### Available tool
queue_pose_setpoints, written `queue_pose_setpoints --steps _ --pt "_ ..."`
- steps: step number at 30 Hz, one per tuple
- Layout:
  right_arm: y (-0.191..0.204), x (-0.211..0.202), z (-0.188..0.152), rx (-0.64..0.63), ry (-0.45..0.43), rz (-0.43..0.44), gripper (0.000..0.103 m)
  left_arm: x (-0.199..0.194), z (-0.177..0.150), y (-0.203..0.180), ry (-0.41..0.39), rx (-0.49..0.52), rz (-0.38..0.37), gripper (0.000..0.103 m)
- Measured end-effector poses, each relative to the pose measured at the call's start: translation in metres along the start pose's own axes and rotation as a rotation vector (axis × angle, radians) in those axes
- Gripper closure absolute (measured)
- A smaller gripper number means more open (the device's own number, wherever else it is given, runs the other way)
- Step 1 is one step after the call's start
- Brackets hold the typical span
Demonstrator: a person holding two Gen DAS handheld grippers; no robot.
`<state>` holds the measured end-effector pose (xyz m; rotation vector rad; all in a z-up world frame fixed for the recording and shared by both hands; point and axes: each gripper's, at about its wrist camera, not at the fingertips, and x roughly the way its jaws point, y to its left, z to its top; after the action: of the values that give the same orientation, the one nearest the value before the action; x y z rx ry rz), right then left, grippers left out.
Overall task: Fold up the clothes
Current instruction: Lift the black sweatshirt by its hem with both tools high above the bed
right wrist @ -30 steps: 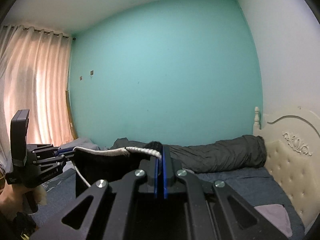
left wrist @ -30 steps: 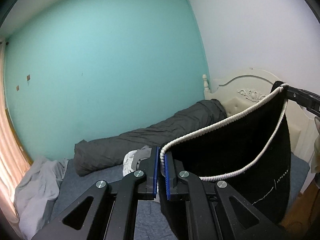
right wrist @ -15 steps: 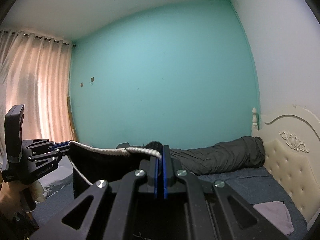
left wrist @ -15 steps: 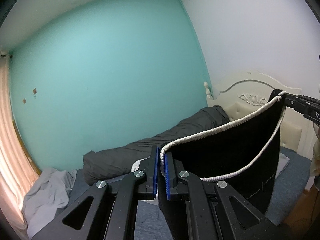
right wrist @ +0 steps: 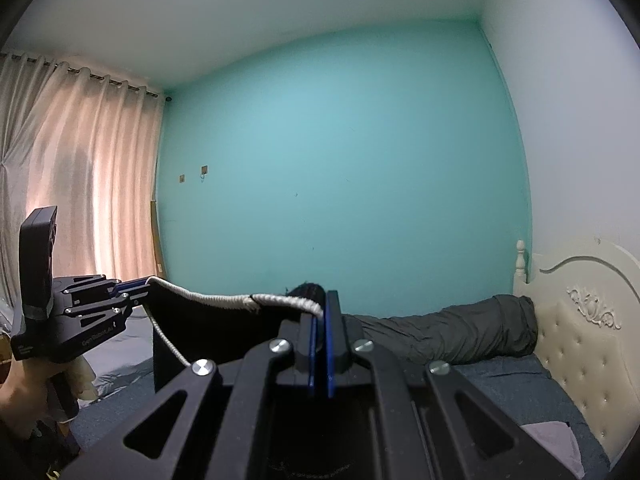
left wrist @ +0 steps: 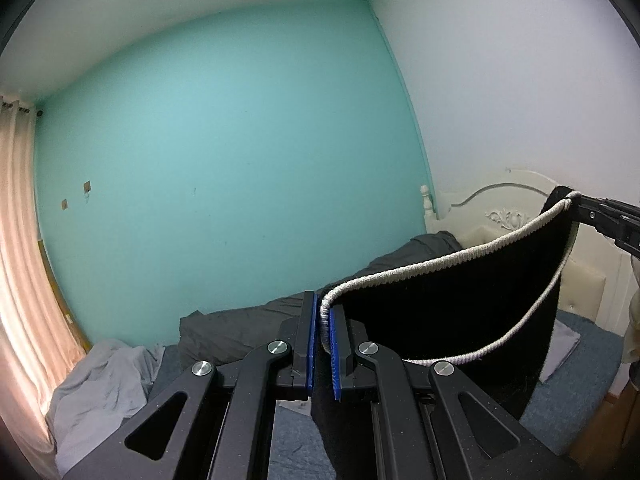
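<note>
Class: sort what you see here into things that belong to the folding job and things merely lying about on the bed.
In the job:
black garment with white trim
left gripper, shut on its edge
right gripper, shut on its edge

Lying about:
dark grey rolled duvet
pale grey clothes
small grey folded cloth

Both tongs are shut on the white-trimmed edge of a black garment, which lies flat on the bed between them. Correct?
Not quite. The black garment does not lie flat on the bed; it hangs in the air, stretched between the left tongs and the right tongs, as the left wrist view shows. Both are indeed shut on its white-trimmed edge.
</note>
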<state>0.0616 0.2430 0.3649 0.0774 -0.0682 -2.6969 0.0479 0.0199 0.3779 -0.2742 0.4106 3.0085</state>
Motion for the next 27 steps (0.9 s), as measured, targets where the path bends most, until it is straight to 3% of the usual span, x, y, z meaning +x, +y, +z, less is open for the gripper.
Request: queue_pose_setpoints --steps 5,11,16,27 --pt "0.004 0.002 0.001 0.005 0.013 -0.006 0.100 -0.016 -0.008 -0.004 0.017 -0.016 0.001 0.097" --pt "-0.006 0.026 -0.014 0.027 0.069 -0.020 0.100 0.019 -0.032 -0.005 0.078 -0.016 -0.026 0.097" --pt "-0.025 0.073 -0.051 0.059 0.164 -0.034 0.100 0.076 -0.066 -0.010 0.161 -0.001 -0.051 0.097" --pt "-0.100 0.226 -0.199 0.097 0.425 -0.072 0.100 0.264 -0.182 -0.031 0.371 0.000 -0.130 0.097"
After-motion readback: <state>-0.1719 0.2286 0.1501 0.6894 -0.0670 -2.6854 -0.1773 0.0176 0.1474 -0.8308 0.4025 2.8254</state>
